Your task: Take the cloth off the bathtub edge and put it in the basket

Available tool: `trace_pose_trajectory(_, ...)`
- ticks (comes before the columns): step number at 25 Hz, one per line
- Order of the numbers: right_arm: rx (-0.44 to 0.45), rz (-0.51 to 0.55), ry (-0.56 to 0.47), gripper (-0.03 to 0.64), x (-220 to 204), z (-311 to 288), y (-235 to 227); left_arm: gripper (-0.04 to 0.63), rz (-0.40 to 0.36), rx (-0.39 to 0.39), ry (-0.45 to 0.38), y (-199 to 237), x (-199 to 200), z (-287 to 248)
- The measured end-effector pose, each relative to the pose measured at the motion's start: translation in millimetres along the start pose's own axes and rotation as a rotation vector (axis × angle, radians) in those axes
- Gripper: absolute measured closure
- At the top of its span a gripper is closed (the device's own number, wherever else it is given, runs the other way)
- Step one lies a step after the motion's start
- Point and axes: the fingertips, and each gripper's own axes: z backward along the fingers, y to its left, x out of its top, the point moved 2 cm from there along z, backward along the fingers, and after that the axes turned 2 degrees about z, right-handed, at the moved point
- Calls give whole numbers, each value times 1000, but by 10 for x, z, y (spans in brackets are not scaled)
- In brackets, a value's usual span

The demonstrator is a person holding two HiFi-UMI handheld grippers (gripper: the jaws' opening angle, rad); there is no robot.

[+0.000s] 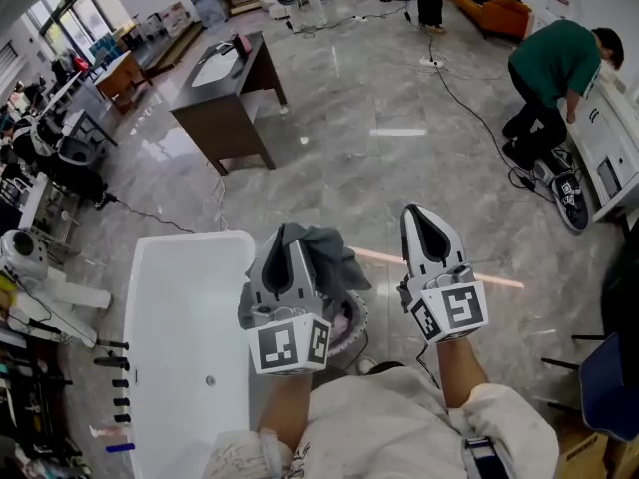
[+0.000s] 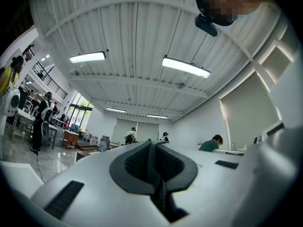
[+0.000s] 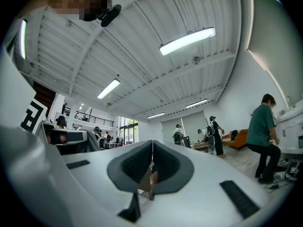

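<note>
Two grippers closed, nothing visible between jaws: left gripper [image 1: 288, 234], right gripper [image 1: 415, 213]. Grey cloth [image 1: 329, 251] bunched just right of left tip, over basket [image 1: 352, 329].

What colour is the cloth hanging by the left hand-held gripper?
Plain dark grey. The cloth shows best in the head view.

A large open lab hall is indicated by a free-standing bathtub [image 1: 185, 347], cables [image 1: 461, 98] trailed over polished floor [image 1: 379, 188], and ceiling strip lights [image 2: 185, 66].
</note>
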Motion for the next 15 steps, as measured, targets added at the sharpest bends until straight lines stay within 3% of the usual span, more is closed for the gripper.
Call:
trace_pose_trajectory(9,-25,17,40,627,-66,56,-18,581,52,-7,30,60,-136,10)
trace_pose_trajectory(15,5,25,53,627,-119,-143,242,581,79,46,52,483,-210,57)
